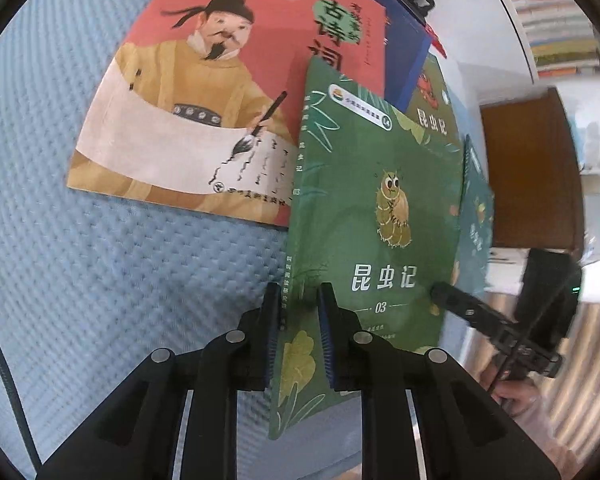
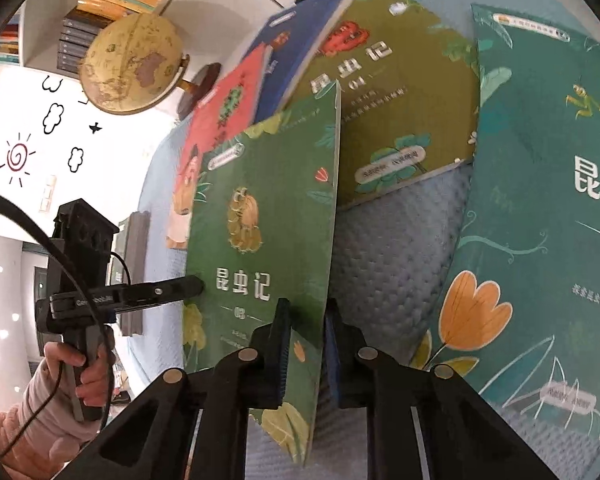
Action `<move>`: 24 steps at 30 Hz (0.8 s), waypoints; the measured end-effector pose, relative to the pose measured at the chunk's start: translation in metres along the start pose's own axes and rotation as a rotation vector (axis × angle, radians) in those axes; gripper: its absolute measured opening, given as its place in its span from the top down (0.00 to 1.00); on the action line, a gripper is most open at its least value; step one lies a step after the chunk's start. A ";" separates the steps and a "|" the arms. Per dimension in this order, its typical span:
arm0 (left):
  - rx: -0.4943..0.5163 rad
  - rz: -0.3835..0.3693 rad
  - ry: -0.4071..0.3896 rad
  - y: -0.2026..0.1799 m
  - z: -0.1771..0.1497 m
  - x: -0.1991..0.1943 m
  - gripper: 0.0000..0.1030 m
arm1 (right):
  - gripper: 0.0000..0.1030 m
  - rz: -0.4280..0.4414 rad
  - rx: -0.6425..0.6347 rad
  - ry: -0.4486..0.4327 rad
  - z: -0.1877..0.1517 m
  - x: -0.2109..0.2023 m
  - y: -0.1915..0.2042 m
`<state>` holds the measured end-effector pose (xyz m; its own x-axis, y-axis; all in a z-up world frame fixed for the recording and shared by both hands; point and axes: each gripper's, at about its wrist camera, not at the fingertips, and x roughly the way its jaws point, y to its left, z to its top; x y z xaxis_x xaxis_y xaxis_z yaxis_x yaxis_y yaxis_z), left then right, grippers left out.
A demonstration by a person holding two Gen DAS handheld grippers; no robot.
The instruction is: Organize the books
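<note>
On the far left of the left wrist view lies only the quilted blue bedspread [image 1: 100,280]; next along it, flat and face up, sits the red poetry book [image 1: 204,112], with a blue book [image 1: 404,40] tucked under its far edge. Right of that, the green insect book marked 03 [image 1: 364,208] stands lifted off the bedding and tilted, overlapping the red cover. The left gripper [image 1: 299,300] has its jaws pinching that book's spine edge near the bottom corner, while the right gripper [image 2: 305,312] pinches the opposite, open edge; its jaws close onto the cover from both faces. Holding both long edges probably keeps the thin paperback from flopping while it is carried toward a stack. Further right in the right wrist view, an olive insect book [image 2: 404,100] rests flat, then a patch of bare bedspread, then a teal insect book [image 2: 540,220] lies face up at the far right. These three share a series title, so gathering them together, apart from the red and blue ones, seems the likely aim. The sorting looks barely begun: every other book still lies scattered and askew
</note>
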<state>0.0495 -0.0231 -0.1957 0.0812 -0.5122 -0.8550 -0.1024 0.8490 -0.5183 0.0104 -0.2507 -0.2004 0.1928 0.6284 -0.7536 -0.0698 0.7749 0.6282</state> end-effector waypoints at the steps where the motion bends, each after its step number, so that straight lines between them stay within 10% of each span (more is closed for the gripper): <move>1: 0.006 0.021 0.002 -0.004 -0.003 -0.002 0.85 | 0.87 0.002 -0.009 -0.001 -0.002 -0.002 0.003; 24: -0.022 0.037 -0.041 -0.028 -0.041 -0.021 0.85 | 0.87 0.024 -0.131 0.021 -0.032 -0.012 0.048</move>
<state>0.0098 -0.0410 -0.1639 0.1171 -0.4744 -0.8725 -0.1275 0.8641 -0.4869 -0.0264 -0.2185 -0.1676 0.1692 0.6472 -0.7433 -0.2018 0.7609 0.6167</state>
